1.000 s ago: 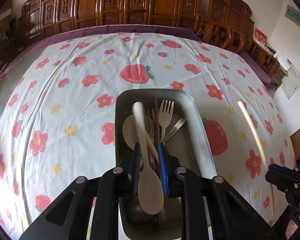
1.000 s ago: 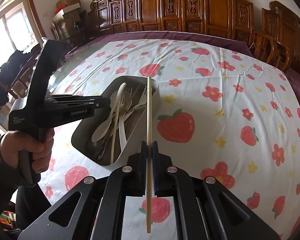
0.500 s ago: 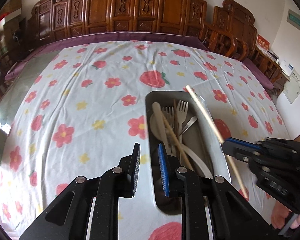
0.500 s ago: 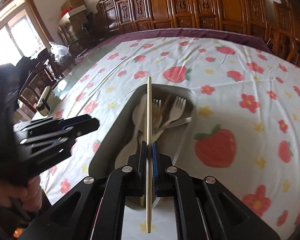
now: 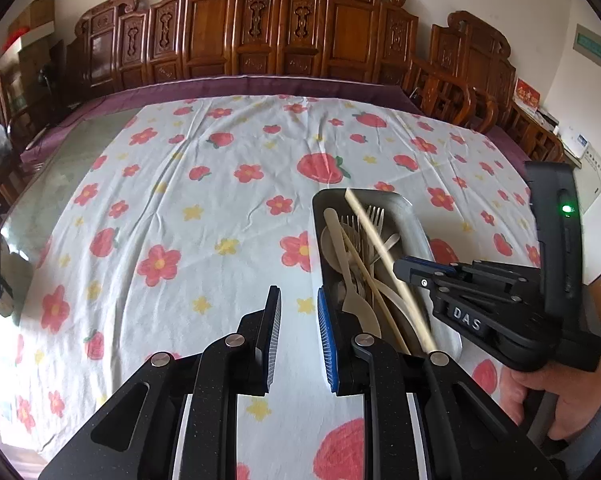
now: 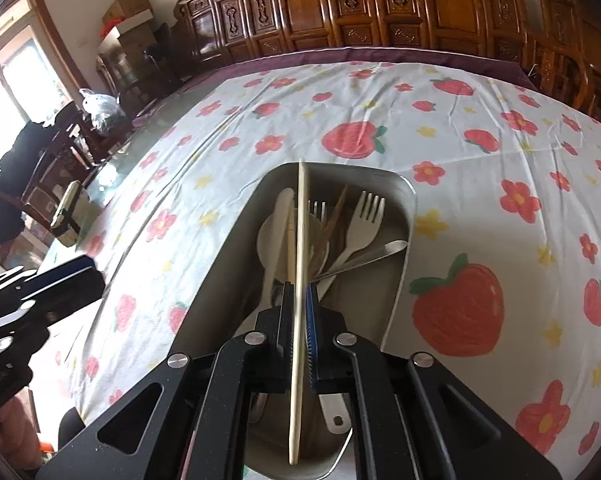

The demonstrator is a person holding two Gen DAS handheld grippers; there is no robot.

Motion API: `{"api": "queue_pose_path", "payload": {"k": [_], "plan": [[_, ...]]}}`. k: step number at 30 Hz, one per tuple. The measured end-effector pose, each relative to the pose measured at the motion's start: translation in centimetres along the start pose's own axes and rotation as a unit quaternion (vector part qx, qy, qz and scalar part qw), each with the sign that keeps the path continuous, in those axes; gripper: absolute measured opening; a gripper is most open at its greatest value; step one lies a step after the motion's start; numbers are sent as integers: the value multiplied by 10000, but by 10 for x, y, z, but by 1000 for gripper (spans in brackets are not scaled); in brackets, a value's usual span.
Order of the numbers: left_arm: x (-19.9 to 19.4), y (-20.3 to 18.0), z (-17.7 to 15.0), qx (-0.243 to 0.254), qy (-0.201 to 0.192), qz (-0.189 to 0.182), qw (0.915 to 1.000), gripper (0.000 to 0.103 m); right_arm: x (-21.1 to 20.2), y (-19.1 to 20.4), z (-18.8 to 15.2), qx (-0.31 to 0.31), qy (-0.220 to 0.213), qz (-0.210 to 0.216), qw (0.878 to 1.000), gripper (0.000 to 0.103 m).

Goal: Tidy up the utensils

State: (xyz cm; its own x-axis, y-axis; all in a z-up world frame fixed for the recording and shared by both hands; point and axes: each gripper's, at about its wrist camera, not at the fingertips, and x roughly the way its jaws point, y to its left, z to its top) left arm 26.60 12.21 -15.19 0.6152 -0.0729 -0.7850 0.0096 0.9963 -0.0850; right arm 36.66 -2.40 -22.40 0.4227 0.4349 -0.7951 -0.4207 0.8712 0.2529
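Floral tablecloth (image 5: pixel 204 208): tray (image 6: pixel 396 280) holds forks, spoons (jumbled).

Carved wooden chairs (image 5: pixel 260 36) line my 12 o'clock. Cream wall (image 5: pixel 540 20) behind. Bright window (image 6: pixel 4 92) at 9 o'clock. Strawberry-print cloth (image 5: pixel 172 208) covers tabletop.

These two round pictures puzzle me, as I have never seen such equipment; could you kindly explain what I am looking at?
A person holds a black hand tool in each hand; each ends in tongs and carries a wide-angle camera that looks along them. One picture comes from the left tool, the other from the right.

The left tongs are open and empty, above a flowered tablecloth. The right tongs are shut on a pale chopstick, held over a metal tray. In the left picture the same chopstick slants above the tray.

In the tray lie forks, spoons and more chopsticks. Carved wooden chairs stand behind the table.
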Motion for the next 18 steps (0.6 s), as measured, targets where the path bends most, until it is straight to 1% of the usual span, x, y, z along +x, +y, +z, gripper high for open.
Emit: {"api": "queue_pose_path", "payload": {"k": [2,3,4,6,9,12,14,16,18], "plan": [[-5,-1,-2,0,-29,14,10000,17,-2,0,-2,-66,21,-52,10000,8],[-7,-1,-3,-3,-39,15,10000,17,-3,-1,-2,-90,18,-66,9999,13],[-9,-2,-5,-2,-51,19,10000,17,-6,-1,-3,-108,-1,-67,9999,15],[-15,-4,-8,1,-77,38,10000,17,-16,-3,-7,-149,-74,-69,9998,15],[-24,-9,-13,18,-135,55,9999,18,-38,-4,-14,-228,-224,-141,9994,15],[-35,-17,-20,29,-211,77,9997,23,-67,-4,-25,-287,-427,-186,9985,17],[-42,-24,-25,67,-272,78,9996,28,-89,-5,-35,-338,-591,-247,9974,21],[-47,-31,-30,94,-309,93,9994,30,-107,-7,-45,-371,-717,-298,9963,27],[-54,-39,-35,117,-352,75,9993,32,-130,-10,-58,-376,-870,-353,9949,36]]}}
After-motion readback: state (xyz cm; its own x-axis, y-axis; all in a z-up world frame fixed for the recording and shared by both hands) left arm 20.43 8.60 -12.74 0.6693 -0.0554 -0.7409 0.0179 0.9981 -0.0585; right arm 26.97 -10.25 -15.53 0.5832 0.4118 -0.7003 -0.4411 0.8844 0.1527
